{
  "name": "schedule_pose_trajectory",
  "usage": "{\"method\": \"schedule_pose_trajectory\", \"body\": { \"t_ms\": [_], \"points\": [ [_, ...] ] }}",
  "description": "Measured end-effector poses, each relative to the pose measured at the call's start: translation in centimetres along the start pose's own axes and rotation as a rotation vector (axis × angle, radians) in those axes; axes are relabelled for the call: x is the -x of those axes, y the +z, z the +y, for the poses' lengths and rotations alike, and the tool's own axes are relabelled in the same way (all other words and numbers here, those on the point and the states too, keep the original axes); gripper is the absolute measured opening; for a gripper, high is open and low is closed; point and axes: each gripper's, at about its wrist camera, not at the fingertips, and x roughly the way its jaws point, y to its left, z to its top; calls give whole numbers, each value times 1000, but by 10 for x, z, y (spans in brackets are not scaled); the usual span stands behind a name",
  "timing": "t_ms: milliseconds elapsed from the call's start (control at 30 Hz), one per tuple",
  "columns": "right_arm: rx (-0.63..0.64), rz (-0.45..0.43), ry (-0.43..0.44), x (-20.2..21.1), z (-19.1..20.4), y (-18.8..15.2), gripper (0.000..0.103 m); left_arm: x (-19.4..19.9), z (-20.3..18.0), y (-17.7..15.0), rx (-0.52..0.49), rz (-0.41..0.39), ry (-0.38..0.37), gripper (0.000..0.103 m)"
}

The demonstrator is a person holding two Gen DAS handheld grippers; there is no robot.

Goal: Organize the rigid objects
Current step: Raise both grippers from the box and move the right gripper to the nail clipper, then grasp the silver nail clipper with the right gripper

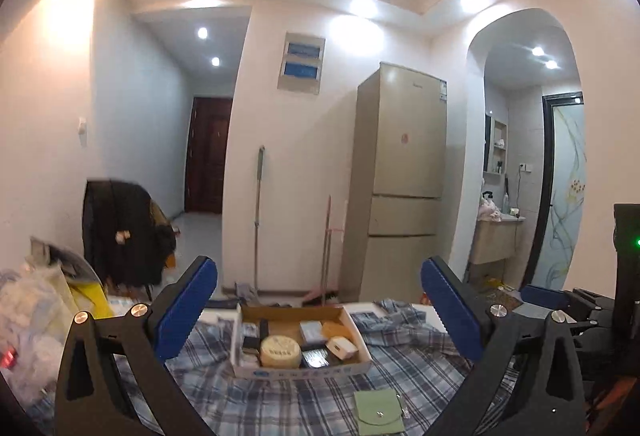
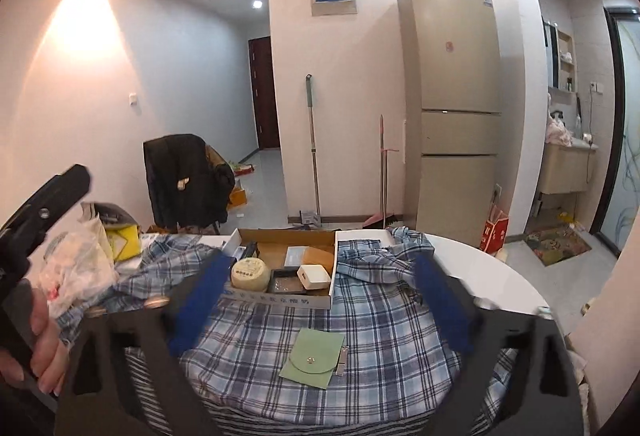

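- Cardboard box (image 2: 280,300): rests on the plaid cloth (image 2: 380,324); already holds a round tin (image 2: 250,273), a white charger (image 2: 314,277) and other small items.
- Green pouch (image 2: 312,358): lies on the cloth just in front of the box, not yet put away; probably the last item left.
- Left gripper (image 1: 320,310) and right gripper (image 2: 320,300): jaws spread wide, empty.
- White worktop (image 2: 492,268): carries the cloth.

The right gripper (image 2: 320,296) hangs with its blue-padded fingers (image 2: 198,306) spread wide, holding nothing, above a plaid cloth (image 2: 260,348) on the white bench (image 2: 496,276); a green snap pouch (image 2: 312,358) lies flat between them. Beyond stands a cardboard tray (image 2: 280,296) holding a round cream tin (image 2: 250,273), a white charger (image 2: 314,277) and small boxes; a hand (image 2: 40,352) grips the left gripper's handle (image 2: 44,204) at the left edge.
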Motion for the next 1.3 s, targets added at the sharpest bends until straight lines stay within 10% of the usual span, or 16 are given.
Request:
{"method": "schedule_pose_trajectory", "body": {
  "t_ms": [467,733,1067,1300],
  "points": [
    [-10,354,-89,-122,-10,-74,43,-76,35,-121,148,240,3,103],
    [-7,500,-34,-158,-7,-100,33,-95,50,-135,201,327,61,103],
    [-41,558,-51,-170,-7,-109,6,-103,69,-142,285,386,80,103],
    [-101,523,-56,-161,-22,-98,6,-104,72,-143,300,405,54,103]
  ]
}}
